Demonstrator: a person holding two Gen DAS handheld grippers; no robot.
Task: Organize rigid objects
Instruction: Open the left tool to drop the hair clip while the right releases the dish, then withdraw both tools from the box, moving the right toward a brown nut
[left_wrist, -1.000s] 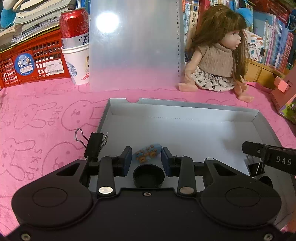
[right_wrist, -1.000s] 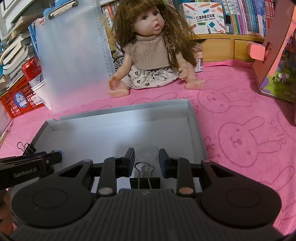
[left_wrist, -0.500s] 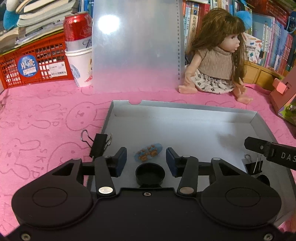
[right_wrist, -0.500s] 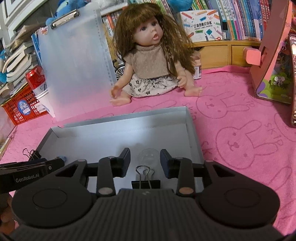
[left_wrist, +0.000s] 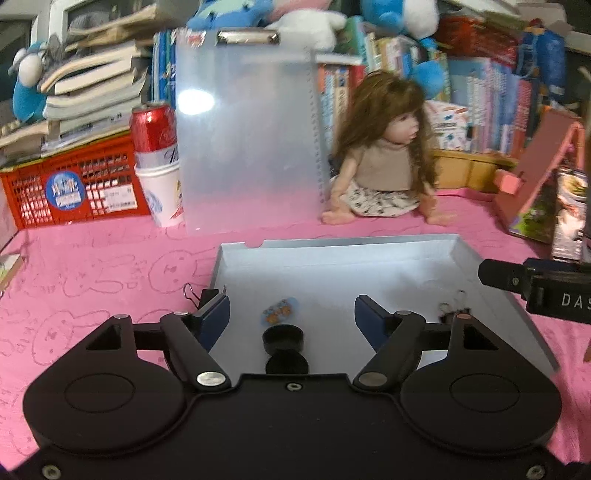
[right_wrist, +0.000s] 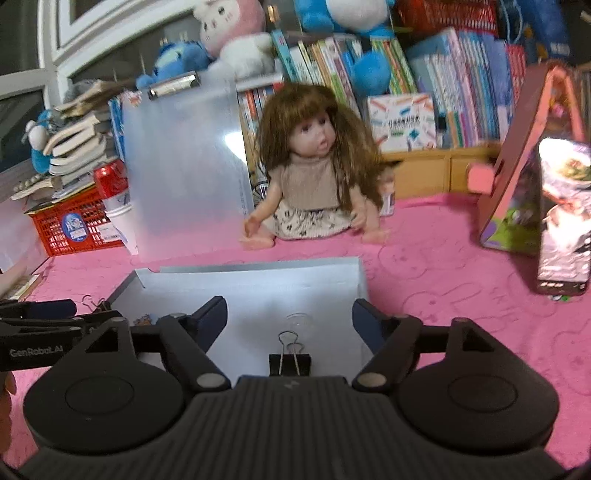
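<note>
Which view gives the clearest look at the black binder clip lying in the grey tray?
The right wrist view: the black binder clip lies centred just ahead of the camera, wire handles and body unobstructed on the grey tray. In the left wrist view that clip is small, blurred and partly hidden behind a finger linkage.

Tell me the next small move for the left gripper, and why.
Probably swing the left gripper to the binder clip that sits on the tray's left rim. Its jaws are opening with nothing between them, the black cap and blue eraser lie in the tray, and that clip is not fully inside.
</note>
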